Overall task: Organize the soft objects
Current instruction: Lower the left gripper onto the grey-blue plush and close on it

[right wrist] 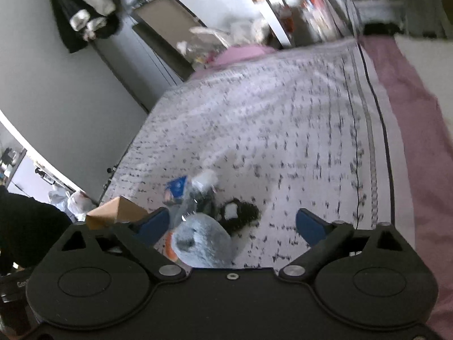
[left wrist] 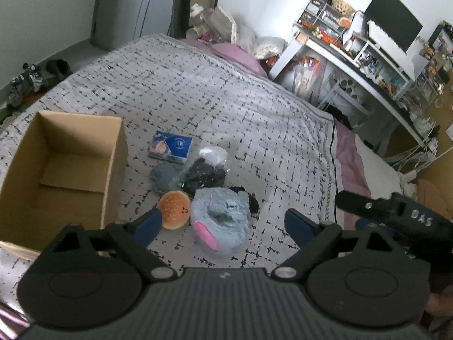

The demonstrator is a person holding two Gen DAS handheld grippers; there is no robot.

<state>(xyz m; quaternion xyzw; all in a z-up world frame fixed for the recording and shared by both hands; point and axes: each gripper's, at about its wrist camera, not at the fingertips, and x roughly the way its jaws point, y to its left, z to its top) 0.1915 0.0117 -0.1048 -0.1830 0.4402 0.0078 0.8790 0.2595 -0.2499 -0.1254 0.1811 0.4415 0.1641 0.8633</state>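
**Approach stage: both grippers empty, no soft object yet picked**

Left wrist view. The left gripper (left wrist: pixel 222 223) hangs above the bed (left wrist: pixel 198 90) with its jaws spread wide, released and holding nothing. The soft objects lie in a cluster ahead of it: a blue plush toy (left wrist: pixel 220 221) nearest, between the two blue fingers (left wrist: pixel 148 225) but below them; contact is not evident. A burger plush (left wrist: pixel 173 209) sits just left of the toy, touching it. Farther off lie a grey soft ball (left wrist: pixel 163 176), a clear bag of dark items (left wrist: pixel 205 170) and a blue packet (left wrist: pixel 170 146). An open cardboard box (left wrist: pixel 65 170), empty as far as seen, stands on the bed to the left of the cluster. The right gripper's body (left wrist: pixel 396 212) enters at the right edge.

Right wrist view. The picture is blurred. The right gripper (right wrist: pixel 232 225) is likewise wide open and carries nothing. The blue plush toy (right wrist: pixel 201 243) lies near its left finger, with a dark object (right wrist: pixel 240 212) just beyond.

Assessment. The task appears to be at its first pick. The next move likely calls for lowering a gripper over the blue plush toy, closing on its bulk, and carrying it left into the box. The fur may compress and slip.
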